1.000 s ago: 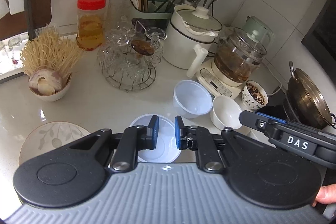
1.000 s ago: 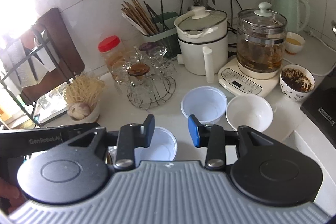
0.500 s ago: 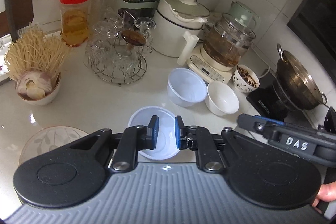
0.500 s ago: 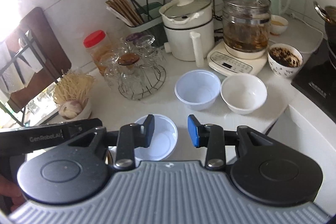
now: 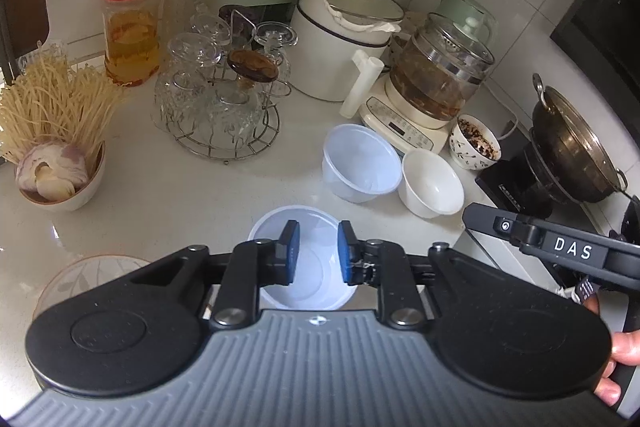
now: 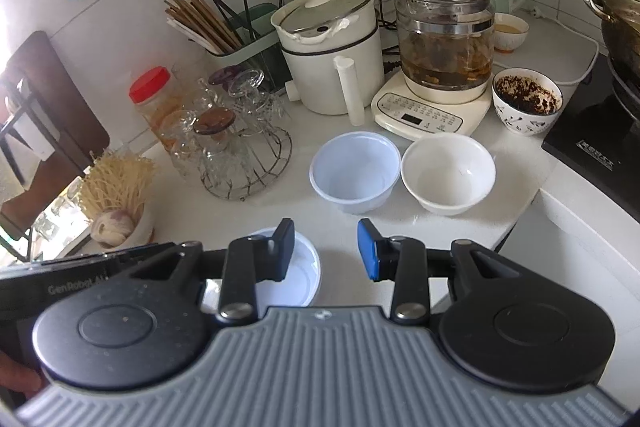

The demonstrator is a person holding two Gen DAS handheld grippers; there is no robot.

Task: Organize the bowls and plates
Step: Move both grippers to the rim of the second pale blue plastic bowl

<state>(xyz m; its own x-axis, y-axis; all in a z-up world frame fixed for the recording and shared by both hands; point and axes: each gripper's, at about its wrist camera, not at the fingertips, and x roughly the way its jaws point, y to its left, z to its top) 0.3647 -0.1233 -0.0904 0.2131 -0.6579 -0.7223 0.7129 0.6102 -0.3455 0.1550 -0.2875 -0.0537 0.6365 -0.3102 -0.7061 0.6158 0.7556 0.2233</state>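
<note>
Apparently nothing is stacked yet. The left hand-held gripper point(image 5: 314, 253) hovers, jaws narrowly apart and empty, over a plastic bowl point(image 5: 308, 283); the right hand-held gripper point(image 6: 326, 251) is wide open. Ahead sit another plastic bowl point(image 6: 354, 173) and a white bowl point(image 6: 448, 175); a plate point(image 5: 86, 277) lies left.

Daylight blows out the right wrist view's left edge; fisheye bends both frames; countertop point(image 5: 168, 195) shows soft glare.
</note>
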